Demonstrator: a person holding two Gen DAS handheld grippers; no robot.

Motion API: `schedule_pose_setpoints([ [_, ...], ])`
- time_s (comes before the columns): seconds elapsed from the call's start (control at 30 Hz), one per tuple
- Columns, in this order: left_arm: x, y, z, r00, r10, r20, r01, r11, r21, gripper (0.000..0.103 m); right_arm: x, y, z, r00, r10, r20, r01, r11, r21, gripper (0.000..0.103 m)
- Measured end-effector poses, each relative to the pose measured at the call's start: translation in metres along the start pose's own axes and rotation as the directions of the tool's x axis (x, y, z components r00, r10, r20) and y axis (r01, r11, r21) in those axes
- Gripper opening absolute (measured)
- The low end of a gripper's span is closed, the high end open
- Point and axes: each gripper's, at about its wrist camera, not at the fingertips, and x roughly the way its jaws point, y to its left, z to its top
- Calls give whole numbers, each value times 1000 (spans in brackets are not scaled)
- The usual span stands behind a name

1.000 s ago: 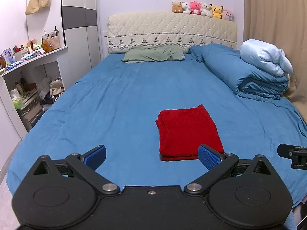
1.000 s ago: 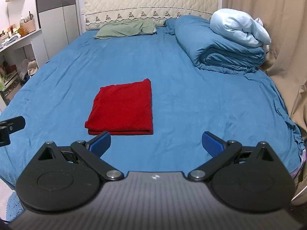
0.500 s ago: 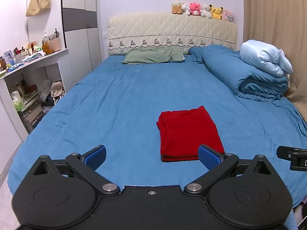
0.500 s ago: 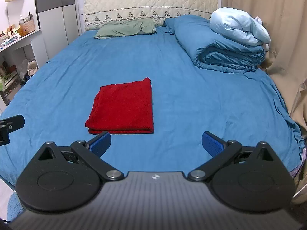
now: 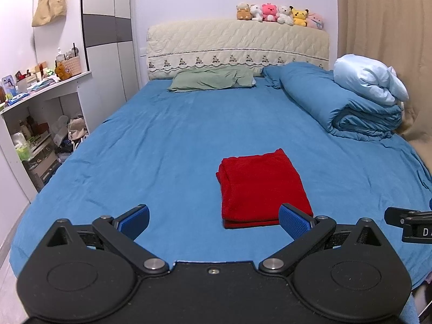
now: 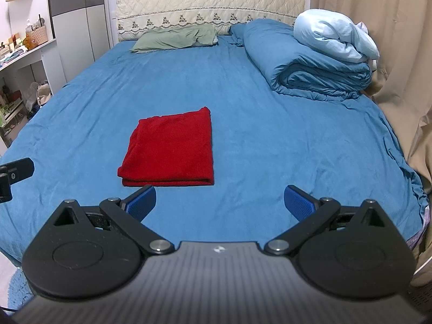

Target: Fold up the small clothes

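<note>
A red garment (image 5: 263, 187) lies folded into a neat rectangle on the blue bed sheet (image 5: 167, 145), near the foot of the bed; the right wrist view shows the same red garment (image 6: 170, 148). My left gripper (image 5: 214, 220) hovers open over the near edge of the bed, with the garment just ahead of its right finger. Wide open too, my right gripper (image 6: 220, 201) holds nothing, and the garment sits ahead of its left finger. Each gripper's black tip shows at the edge of the other's view.
A rolled blue duvet (image 5: 348, 105) with a pale blue bundle (image 5: 370, 81) fills the far right of the bed. A green pillow (image 5: 213, 81) lies at the headboard under plush toys (image 5: 278, 14). White shelves (image 5: 40, 113) stand left, a beige curtain (image 6: 378, 27) right.
Both grippers have drawn back and risen slightly from the bed, so the folded red garment sits a little farther away. Both stay open and the garment has not moved.
</note>
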Motion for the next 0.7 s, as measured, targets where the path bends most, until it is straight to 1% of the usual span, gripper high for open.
schedule_pose_setpoints([
  [0.7,1,-5,-2,1000,1,4,-1,1000,14,103,0,-2,-1,1000,-3,1,3,1000,11,103],
])
